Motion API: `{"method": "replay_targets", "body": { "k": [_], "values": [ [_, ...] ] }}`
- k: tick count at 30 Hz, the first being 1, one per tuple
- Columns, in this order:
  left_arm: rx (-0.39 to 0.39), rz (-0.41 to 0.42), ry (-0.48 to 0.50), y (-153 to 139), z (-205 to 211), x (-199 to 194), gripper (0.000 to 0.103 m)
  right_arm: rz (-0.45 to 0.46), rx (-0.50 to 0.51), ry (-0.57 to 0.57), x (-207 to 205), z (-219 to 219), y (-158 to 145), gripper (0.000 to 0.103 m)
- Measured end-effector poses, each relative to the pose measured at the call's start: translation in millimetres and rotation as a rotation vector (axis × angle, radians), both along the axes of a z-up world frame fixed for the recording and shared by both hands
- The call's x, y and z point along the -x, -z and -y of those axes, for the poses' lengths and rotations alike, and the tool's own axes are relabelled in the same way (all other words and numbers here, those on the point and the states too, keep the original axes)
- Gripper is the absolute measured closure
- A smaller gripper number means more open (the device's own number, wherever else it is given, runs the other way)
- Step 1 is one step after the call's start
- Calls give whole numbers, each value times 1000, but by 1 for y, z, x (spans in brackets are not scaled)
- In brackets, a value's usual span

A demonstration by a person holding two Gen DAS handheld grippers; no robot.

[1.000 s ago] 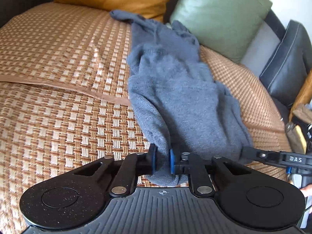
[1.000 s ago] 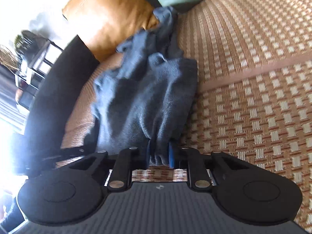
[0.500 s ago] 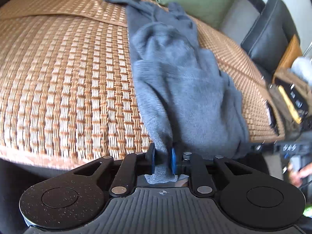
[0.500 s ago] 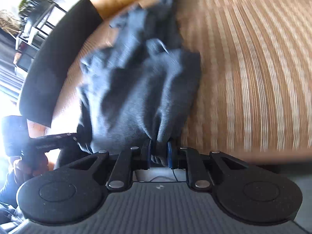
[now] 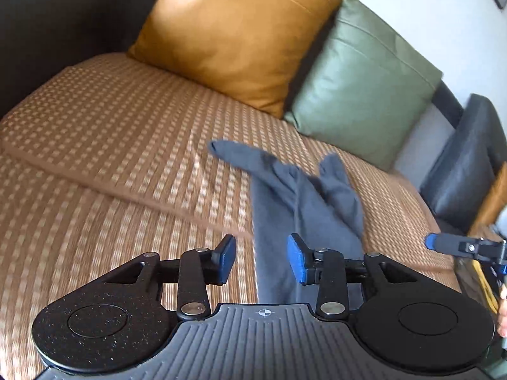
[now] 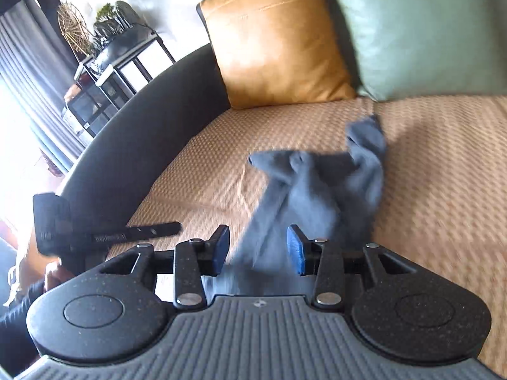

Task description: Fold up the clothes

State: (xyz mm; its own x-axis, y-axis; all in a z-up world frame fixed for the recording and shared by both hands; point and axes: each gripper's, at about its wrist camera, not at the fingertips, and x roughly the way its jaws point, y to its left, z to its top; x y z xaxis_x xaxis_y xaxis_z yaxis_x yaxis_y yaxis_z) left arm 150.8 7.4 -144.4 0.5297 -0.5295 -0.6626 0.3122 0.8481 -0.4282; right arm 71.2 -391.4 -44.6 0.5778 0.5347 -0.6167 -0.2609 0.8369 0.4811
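A grey-blue knit garment (image 5: 301, 202) lies bunched on the woven tan sofa mat (image 5: 111, 145), blurred with motion. My left gripper (image 5: 262, 261) hovers over its near end; the jaws are opening and the cloth passes between the blue pads without being pressed. The same garment (image 6: 313, 196) fills the middle of the right wrist view. There my right gripper (image 6: 257, 250) also has its jaws opening, with cloth between the pads but free of them. The right gripper's finger (image 5: 456, 244) shows at the far right of the left wrist view, and the left gripper (image 6: 104, 232) appears at the left of the right wrist view.
An ochre cushion (image 5: 234, 31) and a green cushion (image 5: 364, 82) lean against the sofa back. A dark armrest (image 6: 133, 152) borders the left side, a black cushion (image 5: 462, 174) the right. A black shelf unit with plants (image 6: 107, 72) stands beyond the armrest.
Both grippers were shut on the garment's near hem and have let go, jaws now apart. Both have risen and tilted up, so the cushions come into view. The garment has dropped in a heap.
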Motion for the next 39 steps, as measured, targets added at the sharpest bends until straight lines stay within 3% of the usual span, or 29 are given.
{"method": "replay_targets", "body": {
  "k": [6, 11, 15, 17, 21, 24, 32, 35, 37, 39],
  "values": [
    [-9, -31, -35, 31, 16, -70, 48, -62, 58, 0, -124, -24, 46, 48],
    [-23, -17, -31, 41, 19, -93, 48, -159, 44, 57, -185, -24, 101, 47],
    [-36, -9, -11, 43, 29, -103, 48, -169, -36, 49, -190, -23, 117, 48],
    [-51, 2, -5, 41, 36, -107, 48, -190, -33, 24, -189, -25, 119, 98],
    [-55, 26, 3, 33, 45, -113, 50, -88, -13, 97, -167, -8, 101, 99],
    [-56, 36, 28, 27, 56, -120, 52, -67, 34, 154, -155, 6, 97, 99],
    [-77, 28, 156, 39, 119, -128, 54, -102, 85, 227, -142, 23, 119, 99],
    [-139, -24, 146, 66, 144, -147, 54, -89, 47, 215, -140, 27, 121, 94],
    [-166, 15, 152, 71, 151, -149, 54, -59, 3, 209, -136, 32, 114, 92],
    [-168, 0, 152, 63, 151, -150, 54, -9, 2, 237, -130, 42, 100, 88]
  ]
}}
